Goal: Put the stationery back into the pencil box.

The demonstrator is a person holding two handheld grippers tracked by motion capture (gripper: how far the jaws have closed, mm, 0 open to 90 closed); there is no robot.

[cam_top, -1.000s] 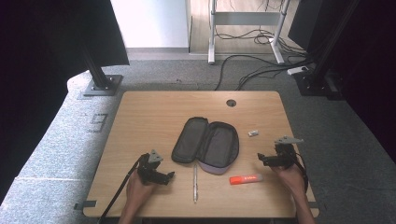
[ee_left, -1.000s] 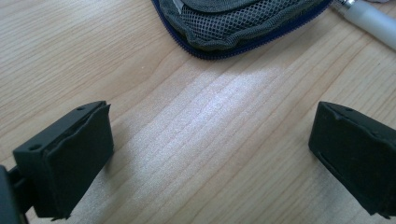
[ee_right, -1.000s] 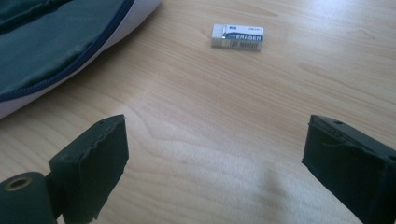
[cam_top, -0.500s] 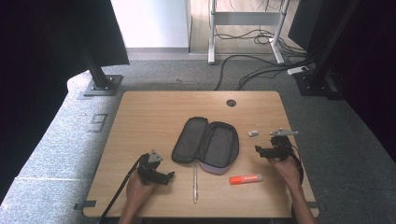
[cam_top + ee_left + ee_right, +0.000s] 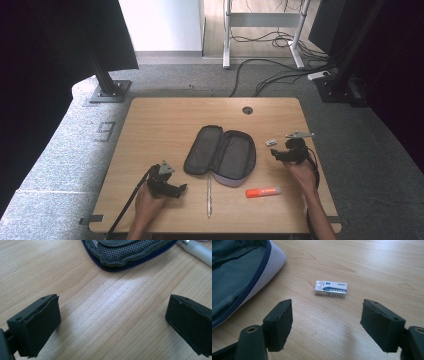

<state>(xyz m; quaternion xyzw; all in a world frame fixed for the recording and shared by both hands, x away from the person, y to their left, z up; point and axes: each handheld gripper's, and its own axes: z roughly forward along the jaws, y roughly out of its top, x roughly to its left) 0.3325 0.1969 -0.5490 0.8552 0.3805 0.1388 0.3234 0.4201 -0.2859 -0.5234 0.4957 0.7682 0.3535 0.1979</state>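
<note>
A small white eraser with a blue label lies flat on the wooden table, just ahead of my right gripper. The jaws have just been closing and stand apart with nothing between them. In the high view the right gripper sits right of the open grey pencil case, and the eraser is close beyond its tips. My left gripper rests open near the front left, its jaws wide over bare wood, with the case's edge ahead.
An orange highlighter lies near the front edge, in front of the right hand. A white pen lies lengthwise between the two hands, its tip in the left gripper view. A cable hole sits at the table's far edge.
The right gripper has moved away from the person and slightly left, towards the eraser, and its jaws have narrowed. The left gripper has stayed put.
</note>
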